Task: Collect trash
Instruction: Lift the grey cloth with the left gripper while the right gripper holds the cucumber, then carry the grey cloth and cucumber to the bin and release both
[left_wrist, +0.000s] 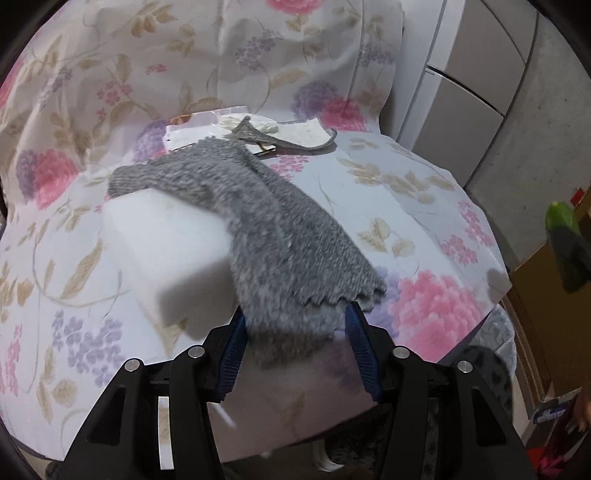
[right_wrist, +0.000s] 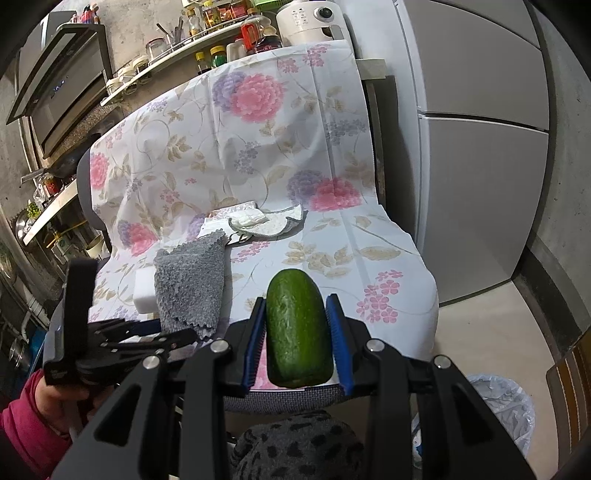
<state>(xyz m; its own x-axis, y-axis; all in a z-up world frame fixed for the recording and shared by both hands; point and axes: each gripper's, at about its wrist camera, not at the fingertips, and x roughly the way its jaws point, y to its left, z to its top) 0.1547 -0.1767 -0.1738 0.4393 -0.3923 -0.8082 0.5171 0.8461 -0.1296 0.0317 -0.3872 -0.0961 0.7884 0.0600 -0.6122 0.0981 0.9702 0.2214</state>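
On the chair draped with a floral sheet (right_wrist: 332, 236), lying half over a white foam block (left_wrist: 159, 236): a fuzzy grey knitted cloth (left_wrist: 258, 206), its zigzag hem reaching between the blue pads of the left gripper (left_wrist: 295, 343), jaws parted and not yet pressing, probably lining up for a pinch at the loose edge. Being clamped upright in the right gripper (right_wrist: 297, 328): a stubby green cucumber piece (right_wrist: 295, 328), likely kept aloft for dropping into the plastic-lined bin (right_wrist: 506, 413) at lower right. Lying further back, untouched: flat white scraps (right_wrist: 258, 221).
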